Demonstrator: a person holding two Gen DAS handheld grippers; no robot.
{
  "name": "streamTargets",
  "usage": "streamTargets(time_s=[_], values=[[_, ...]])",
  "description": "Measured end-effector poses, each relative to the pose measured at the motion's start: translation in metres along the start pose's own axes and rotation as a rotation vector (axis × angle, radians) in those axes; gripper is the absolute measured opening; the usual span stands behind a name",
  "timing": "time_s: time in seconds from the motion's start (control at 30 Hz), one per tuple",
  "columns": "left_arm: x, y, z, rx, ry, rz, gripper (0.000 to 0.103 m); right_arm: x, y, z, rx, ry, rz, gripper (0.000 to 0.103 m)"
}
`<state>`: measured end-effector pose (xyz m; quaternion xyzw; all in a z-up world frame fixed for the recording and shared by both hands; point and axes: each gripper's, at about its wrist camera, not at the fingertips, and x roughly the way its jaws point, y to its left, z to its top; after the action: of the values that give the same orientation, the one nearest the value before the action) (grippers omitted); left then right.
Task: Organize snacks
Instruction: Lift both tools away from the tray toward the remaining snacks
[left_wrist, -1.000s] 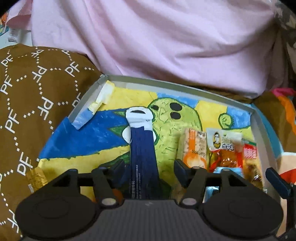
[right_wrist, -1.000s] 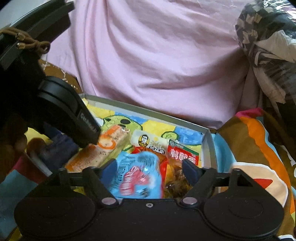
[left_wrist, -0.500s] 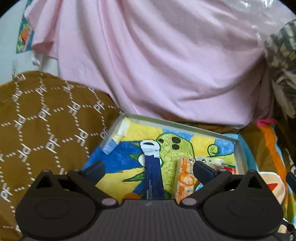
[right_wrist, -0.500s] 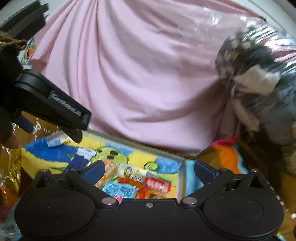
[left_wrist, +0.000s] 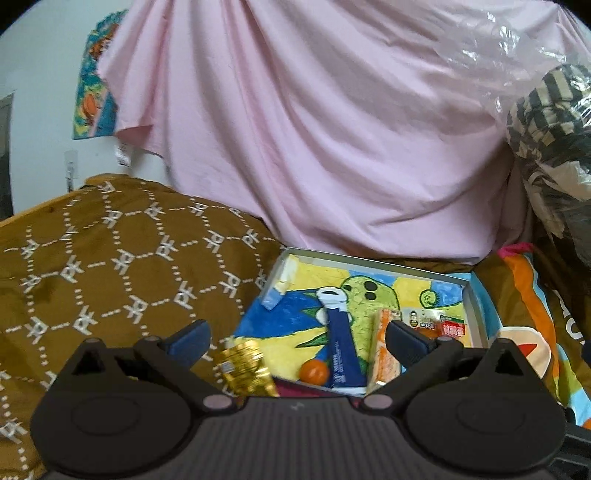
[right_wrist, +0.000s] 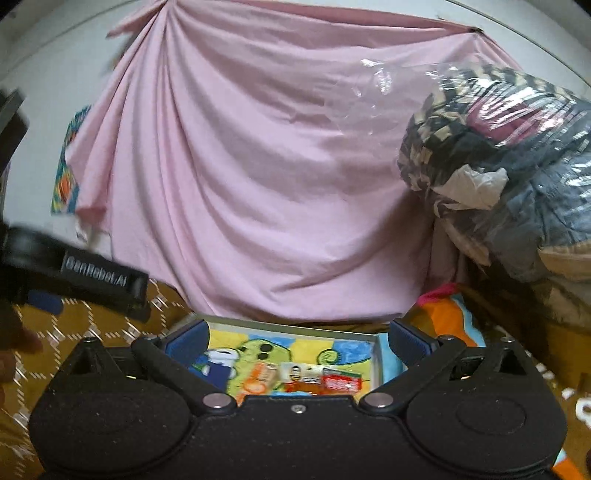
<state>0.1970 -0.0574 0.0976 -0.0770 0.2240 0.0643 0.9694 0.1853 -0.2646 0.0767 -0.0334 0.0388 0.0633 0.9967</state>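
A shallow box (left_wrist: 373, 260) lined with a yellow, blue and green cartoon drawing lies on the bed. In it lie a long navy packet (left_wrist: 339, 345), an orange-and-cream bar (left_wrist: 384, 356), a small orange ball (left_wrist: 314, 371) and red snack packs (left_wrist: 451, 328). A gold foil packet (left_wrist: 246, 367) sits at the box's near left corner. My left gripper (left_wrist: 295, 341) hangs open and empty above the box's near edge. My right gripper (right_wrist: 297, 341) is open too, well back from the box (right_wrist: 295, 330), with nothing between its fingers. The snack packs (right_wrist: 338, 382) show low in that view.
A brown blanket (left_wrist: 110, 266) with white lettering lies left of the box. Pink sheet (left_wrist: 314, 129) hangs behind it. A plastic-wrapped bundle of clothes (right_wrist: 498, 155) is piled at the right, over an orange-and-blue patterned cloth (left_wrist: 532, 314). The left gripper's body (right_wrist: 99, 284) shows at the right view's left edge.
Both grippers opened wide, letting go of the navy packet and the blue pack, then rose and drew back from the box, which now looks smaller and lower in both views.
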Motion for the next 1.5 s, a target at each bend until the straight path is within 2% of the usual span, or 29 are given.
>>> streamTargets(time_s=[0.1,0.23,0.43,0.57,0.8,1.0,1.5], values=[[-0.019,0.011,-0.009,0.000,0.006,0.020,0.103,-0.020,0.003,0.000,0.030,0.001,0.002,0.102],[-0.038,0.029,-0.026,-0.002,0.021,0.054,0.103,-0.038,0.012,-0.005,0.006,0.025,0.006,0.102],[-0.051,0.057,-0.052,-0.008,0.077,0.106,0.103,-0.062,0.022,-0.018,0.036,0.067,0.042,0.102],[-0.056,0.074,-0.069,-0.021,0.100,0.113,0.103,-0.075,0.031,-0.029,0.046,0.109,0.055,0.102],[-0.055,0.090,-0.093,-0.032,0.132,0.139,0.103,-0.089,0.040,-0.045,0.051,0.155,0.060,0.102],[-0.050,0.095,-0.112,0.022,0.152,0.155,0.103,-0.098,0.052,-0.057,0.025,0.191,0.079,0.102],[-0.034,0.106,-0.136,0.058,0.204,0.127,0.103,-0.091,0.070,-0.084,0.000,0.330,0.119,0.102]])
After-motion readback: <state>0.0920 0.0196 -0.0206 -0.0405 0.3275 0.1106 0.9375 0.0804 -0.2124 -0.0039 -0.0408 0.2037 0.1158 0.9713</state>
